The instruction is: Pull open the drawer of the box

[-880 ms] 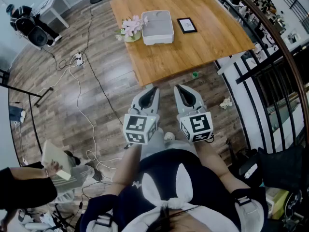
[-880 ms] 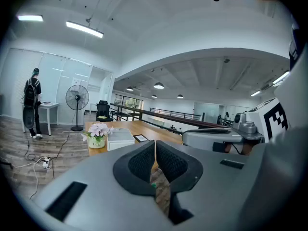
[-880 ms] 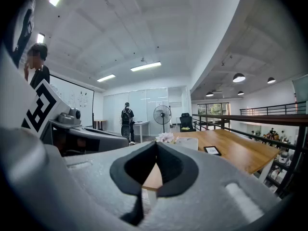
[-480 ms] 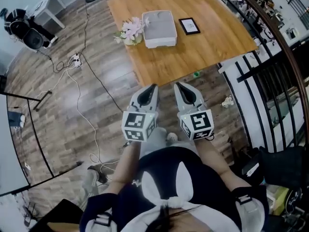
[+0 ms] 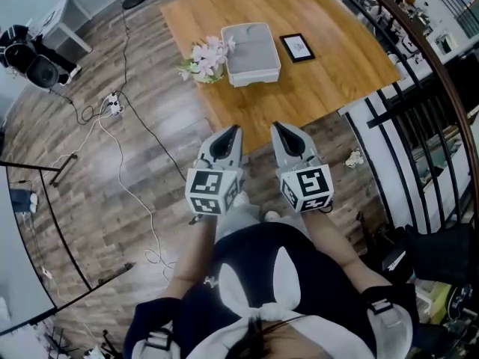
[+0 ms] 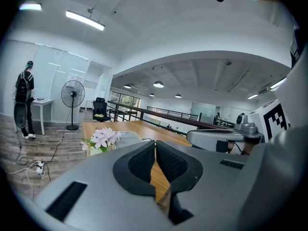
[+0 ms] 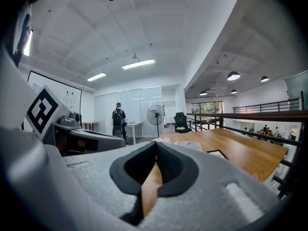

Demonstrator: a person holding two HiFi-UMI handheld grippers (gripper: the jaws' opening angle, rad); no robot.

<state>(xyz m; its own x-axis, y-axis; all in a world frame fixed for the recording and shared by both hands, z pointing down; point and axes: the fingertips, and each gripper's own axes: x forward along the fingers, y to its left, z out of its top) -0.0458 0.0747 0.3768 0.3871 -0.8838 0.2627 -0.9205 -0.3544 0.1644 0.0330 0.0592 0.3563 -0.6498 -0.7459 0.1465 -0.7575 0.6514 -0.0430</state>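
The grey-white box [image 5: 251,43] stands on the wooden table [image 5: 329,66], its drawer front facing me; no gap shows at the drawer. The box [image 7: 188,145] also shows low beyond my right jaws. My left gripper [image 5: 234,130] and right gripper [image 5: 278,128] hang side by side over the floor just short of the table's near edge, well apart from the box. In the left gripper view the left gripper [image 6: 155,144] has its pads together with nothing between them. The right gripper [image 7: 156,144] is likewise shut and empty.
A pot of pink flowers [image 5: 203,55] stands left of the box and a black picture frame [image 5: 297,46] right of it. A black railing [image 5: 419,88] runs along the right. Cables [image 5: 127,163] trail over the wood floor. A person [image 7: 118,120] and a fan [image 7: 155,114] stand far off.
Both grippers have come closer to the table's near edge, still side by side. The person with a board at the lower left has left the head view.
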